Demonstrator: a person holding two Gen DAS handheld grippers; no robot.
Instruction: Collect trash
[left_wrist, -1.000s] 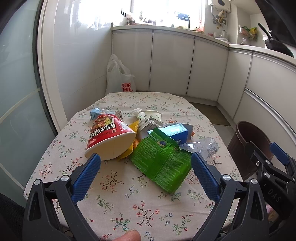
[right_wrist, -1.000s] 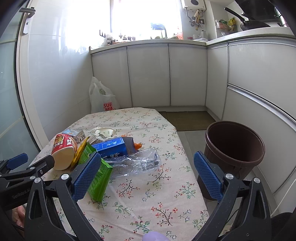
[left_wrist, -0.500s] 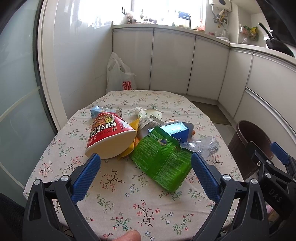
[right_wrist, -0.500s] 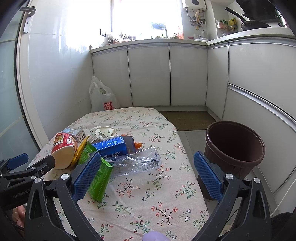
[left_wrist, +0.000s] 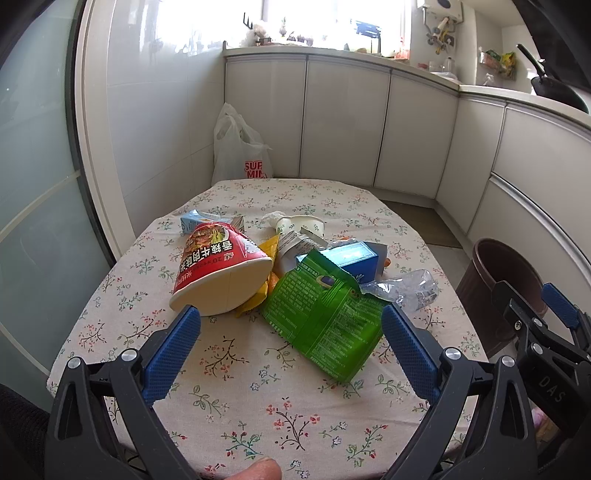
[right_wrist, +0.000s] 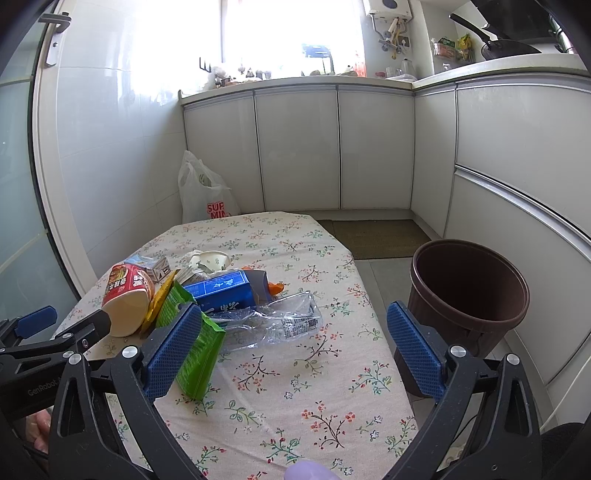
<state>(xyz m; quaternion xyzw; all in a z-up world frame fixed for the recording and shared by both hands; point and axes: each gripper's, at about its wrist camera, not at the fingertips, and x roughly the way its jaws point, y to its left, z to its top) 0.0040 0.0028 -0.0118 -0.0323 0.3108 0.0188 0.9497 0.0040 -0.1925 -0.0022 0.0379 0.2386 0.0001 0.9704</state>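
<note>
A heap of trash lies on the floral tablecloth (left_wrist: 258, 387): a red noodle cup (left_wrist: 218, 269) on its side, a green snack bag (left_wrist: 325, 314), a blue carton (left_wrist: 351, 258), a crushed clear bottle (left_wrist: 406, 288) and a white paper cup (left_wrist: 303, 225). My left gripper (left_wrist: 291, 350) hovers open just short of the cup and green bag, holding nothing. My right gripper (right_wrist: 293, 345) is open too, near the green bag (right_wrist: 195, 343) and the clear bottle (right_wrist: 280, 321). A brown bin (right_wrist: 469, 295) stands on the floor right of the table.
A white plastic bag (left_wrist: 240, 151) leans against the wall behind the table. White cabinets (right_wrist: 332, 147) line the back and right. A mat (right_wrist: 376, 238) lies on the floor beyond the bin. A glass door (left_wrist: 33, 221) is at the left.
Both grippers stay open and almost still; the left view has tilted down very slightly, so the trash sits a little lower in frame.
</note>
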